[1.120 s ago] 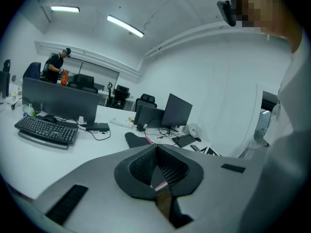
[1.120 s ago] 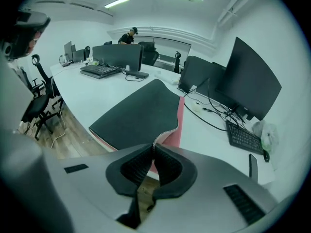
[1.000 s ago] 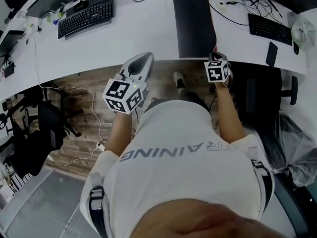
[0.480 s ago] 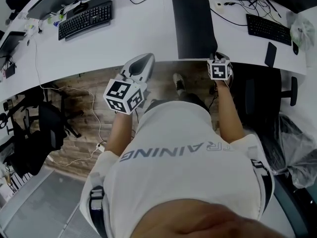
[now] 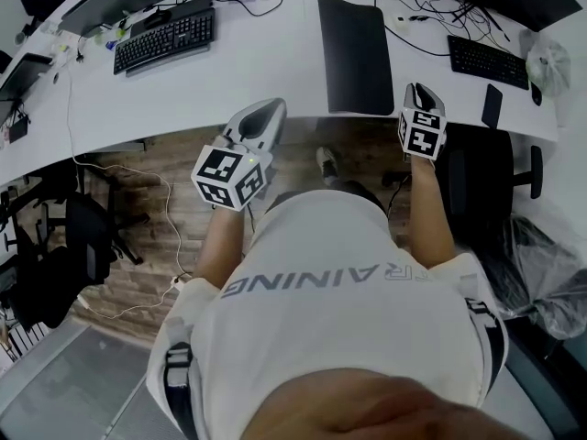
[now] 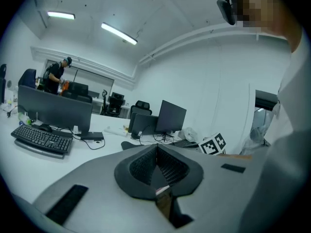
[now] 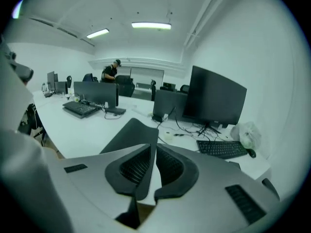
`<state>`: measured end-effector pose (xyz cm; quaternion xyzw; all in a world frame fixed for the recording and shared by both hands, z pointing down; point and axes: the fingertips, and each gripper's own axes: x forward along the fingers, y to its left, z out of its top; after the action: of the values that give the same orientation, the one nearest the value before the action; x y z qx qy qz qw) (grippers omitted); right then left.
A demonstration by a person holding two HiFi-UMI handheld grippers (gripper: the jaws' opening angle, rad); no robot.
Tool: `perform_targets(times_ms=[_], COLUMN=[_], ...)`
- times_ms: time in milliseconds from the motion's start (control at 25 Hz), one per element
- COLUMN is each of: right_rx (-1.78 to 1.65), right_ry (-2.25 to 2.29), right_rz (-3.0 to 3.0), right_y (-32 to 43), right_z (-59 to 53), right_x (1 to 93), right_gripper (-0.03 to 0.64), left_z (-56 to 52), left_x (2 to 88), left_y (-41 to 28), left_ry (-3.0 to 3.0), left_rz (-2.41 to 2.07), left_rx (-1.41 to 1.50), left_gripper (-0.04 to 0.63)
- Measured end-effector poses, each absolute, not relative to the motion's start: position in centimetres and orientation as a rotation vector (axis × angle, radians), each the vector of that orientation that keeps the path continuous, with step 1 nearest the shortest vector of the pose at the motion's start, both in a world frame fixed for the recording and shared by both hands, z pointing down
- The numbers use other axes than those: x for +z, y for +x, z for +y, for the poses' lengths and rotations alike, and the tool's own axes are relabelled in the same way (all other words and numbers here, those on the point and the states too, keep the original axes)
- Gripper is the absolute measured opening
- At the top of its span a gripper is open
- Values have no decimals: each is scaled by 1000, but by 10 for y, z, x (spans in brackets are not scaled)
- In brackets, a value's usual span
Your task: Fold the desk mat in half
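Compared with a second ago, the right gripper (image 5: 418, 90) had come up off the near right corner of the desk mat (image 5: 356, 53) and shifted to the right. It now hung over the tabletop (image 5: 266, 62) just beside the mat's right edge. Its fingers (image 7: 133, 169) had just been closing and stood only a narrow slit apart, with nothing between them. The left gripper (image 5: 269, 106) had barely changed place at the tabletop's near edge, well to the left of the mat.

The mat lay flat and unfolded on the tabletop, clear of both pairs of fingers, with its near end at the table's edge.

The right gripper view showed the slit, which the head view could not, and placed the mat (image 7: 131, 135) ahead and slightly left of the fingertips. The left gripper view showed that gripper's fingers (image 6: 141, 166) meeting at their tips on nothing, and the right gripper's marker cube (image 6: 214, 144) off to the right. Only the head view showed both keyboards (image 5: 167, 37) (image 5: 486, 60) flanking the mat.
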<state>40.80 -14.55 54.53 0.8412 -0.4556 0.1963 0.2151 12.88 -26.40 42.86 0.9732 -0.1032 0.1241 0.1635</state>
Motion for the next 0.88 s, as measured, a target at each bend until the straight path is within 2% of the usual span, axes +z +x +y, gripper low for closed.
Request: perform_targets(times_ms=[200,600,880], right_rx=[345,13,-27], right_ry=[2397,2428,2408], right_rz=[-1400,-1662,-1809], right_y=[373,307,283], right_z=[-163,-181,-189], right_x=[474,357,330], right_gripper=[26,25,23], left_z=[-270,-295,-302], left_x=[405,356,346], left_y=[114,79,65], left_ry=[2866,2940,2942], left_rz=[-385,-615,-677], left_rx=[315,160,128], left_gripper=[28,28,28])
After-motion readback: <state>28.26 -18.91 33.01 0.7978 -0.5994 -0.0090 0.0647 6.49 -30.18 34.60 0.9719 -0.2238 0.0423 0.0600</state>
